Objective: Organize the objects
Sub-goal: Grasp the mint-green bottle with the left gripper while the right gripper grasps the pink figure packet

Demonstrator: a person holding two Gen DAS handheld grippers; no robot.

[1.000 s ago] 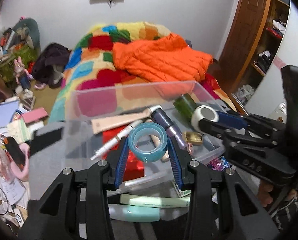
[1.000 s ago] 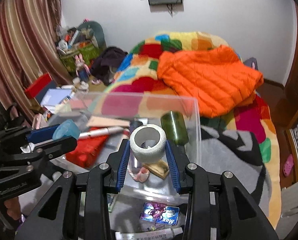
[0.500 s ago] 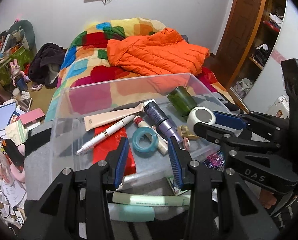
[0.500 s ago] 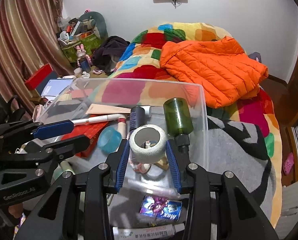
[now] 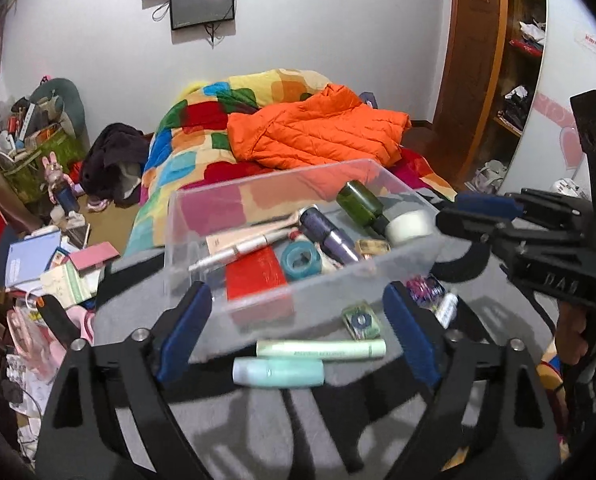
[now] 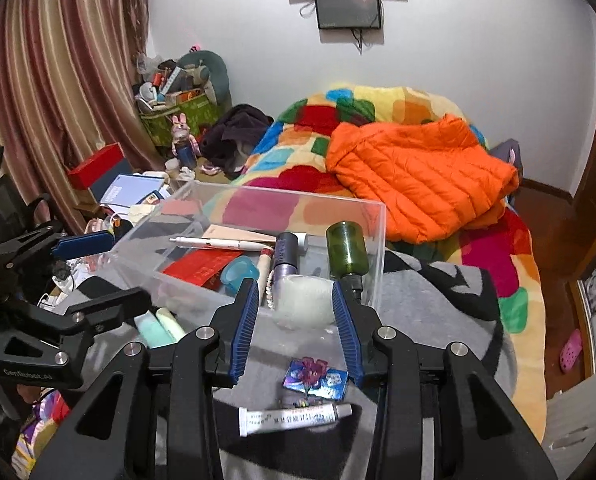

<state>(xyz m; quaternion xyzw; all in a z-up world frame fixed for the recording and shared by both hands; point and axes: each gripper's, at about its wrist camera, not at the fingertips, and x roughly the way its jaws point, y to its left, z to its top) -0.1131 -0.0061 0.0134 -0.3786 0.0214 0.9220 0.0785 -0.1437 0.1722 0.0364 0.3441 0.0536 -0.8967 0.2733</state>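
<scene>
A clear plastic bin [image 5: 298,304] [image 6: 377,240] sits on a grey blanket on the bed. In it lie a blue tape roll [image 5: 301,260] [image 6: 240,274], a white bandage roll [image 5: 409,226] [image 6: 303,300], a green bottle [image 5: 359,202] [image 6: 346,249], a purple tube [image 5: 329,236], a white pen [image 6: 214,242] and a red packet [image 5: 256,274]. My left gripper [image 5: 294,336] is open and empty, in front of the bin. My right gripper [image 6: 296,330] is open just behind the white roll, which rests in the bin.
In front of the bin lie two mint tubes [image 5: 321,349] [image 5: 278,372], a small green item [image 5: 361,321], a white tube [image 6: 294,416] and a colourful packet [image 6: 315,378]. An orange jacket [image 6: 417,180] lies on the patchwork quilt. Clutter fills the floor at the left [image 5: 38,264].
Both grippers let go: the blue tape roll and then the white roll dropped into the bin. Both grippers opened wide and drew back from the bin.
</scene>
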